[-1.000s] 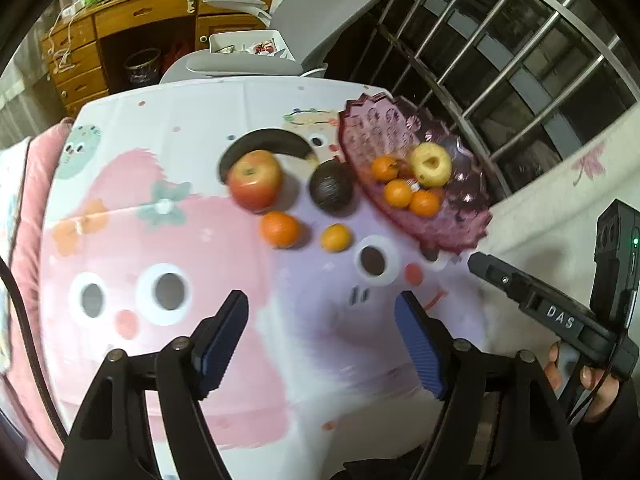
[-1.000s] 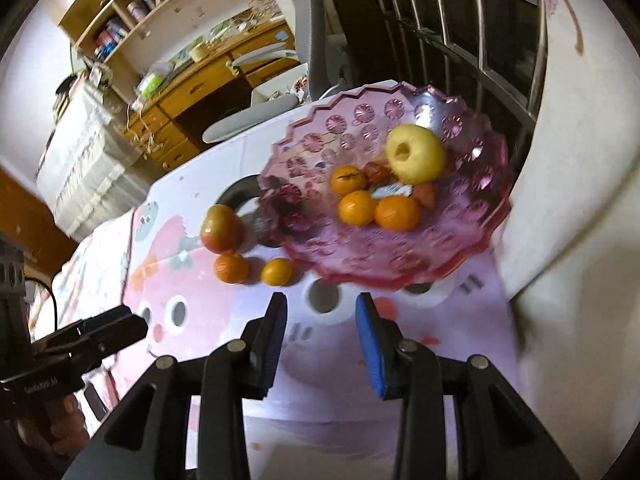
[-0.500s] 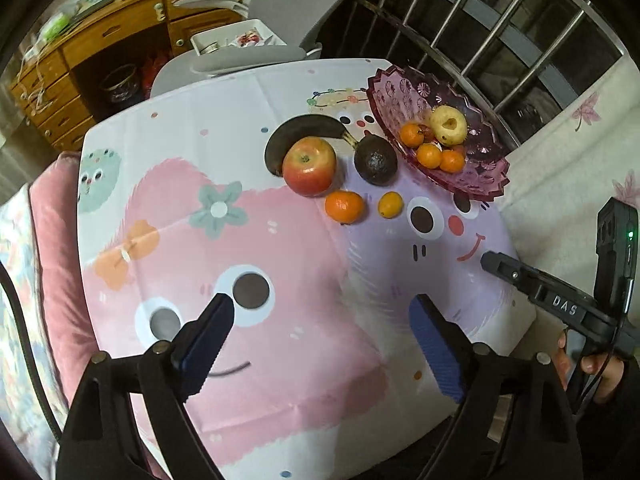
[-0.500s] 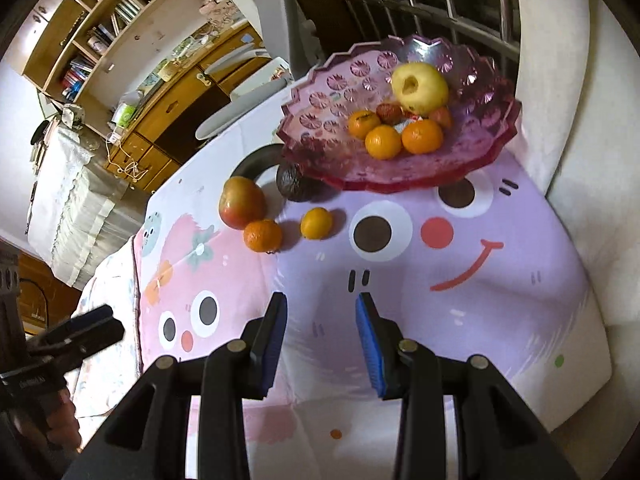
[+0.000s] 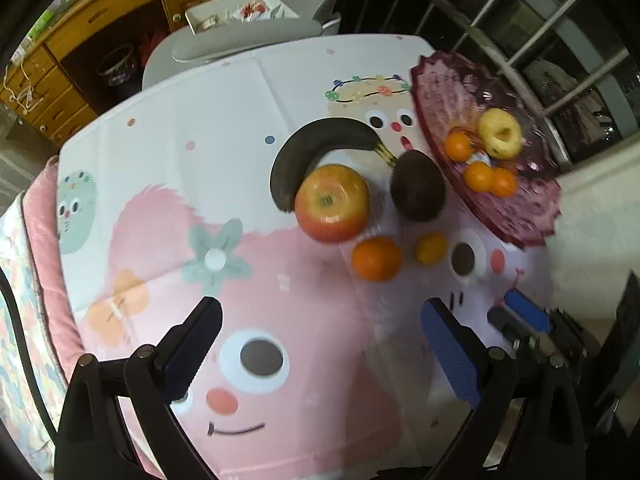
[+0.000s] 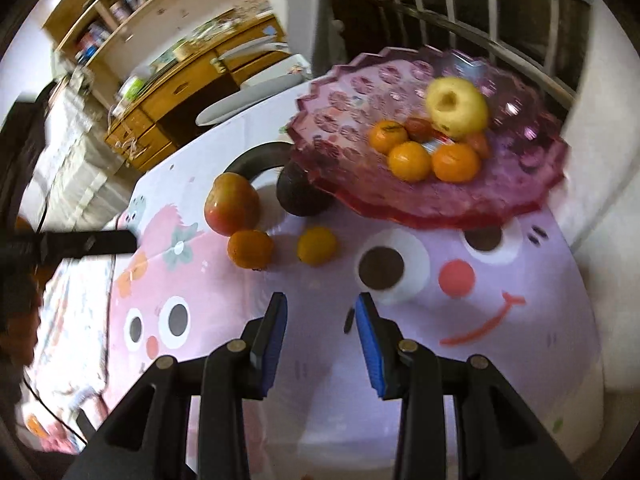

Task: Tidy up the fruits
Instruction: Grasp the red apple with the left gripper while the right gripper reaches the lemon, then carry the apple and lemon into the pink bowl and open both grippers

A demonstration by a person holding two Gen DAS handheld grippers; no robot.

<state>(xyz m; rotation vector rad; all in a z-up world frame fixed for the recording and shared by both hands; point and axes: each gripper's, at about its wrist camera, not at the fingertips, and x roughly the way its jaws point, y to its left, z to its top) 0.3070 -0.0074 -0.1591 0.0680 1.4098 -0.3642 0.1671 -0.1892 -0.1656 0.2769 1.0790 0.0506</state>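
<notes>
A pink glass bowl (image 5: 508,216) (image 6: 352,104) holds a yellow apple (image 6: 456,106) and several small oranges (image 6: 410,160). On the cartoon tablecloth in front of it lie a red apple (image 5: 332,202) (image 6: 231,204), a dark banana (image 5: 312,144), an avocado (image 5: 418,186) (image 6: 298,196), an orange (image 5: 376,258) (image 6: 250,249) and a small yellow-orange citrus (image 5: 430,247) (image 6: 317,246). My left gripper (image 5: 320,344) is open and empty, short of the fruit. My right gripper (image 6: 320,328) is open and empty, near the citrus; it also shows in the left wrist view (image 5: 520,320).
A grey chair (image 5: 240,40) stands at the table's far side. A wooden desk with drawers (image 6: 180,92) is behind it. A barred window (image 5: 540,32) lies behind the bowl. A pink cushion (image 5: 44,260) borders the table's left edge.
Both grippers have moved in closer to the fruit after pulling back. The right gripper's jaws stand wider apart than before. The fruit has not moved.
</notes>
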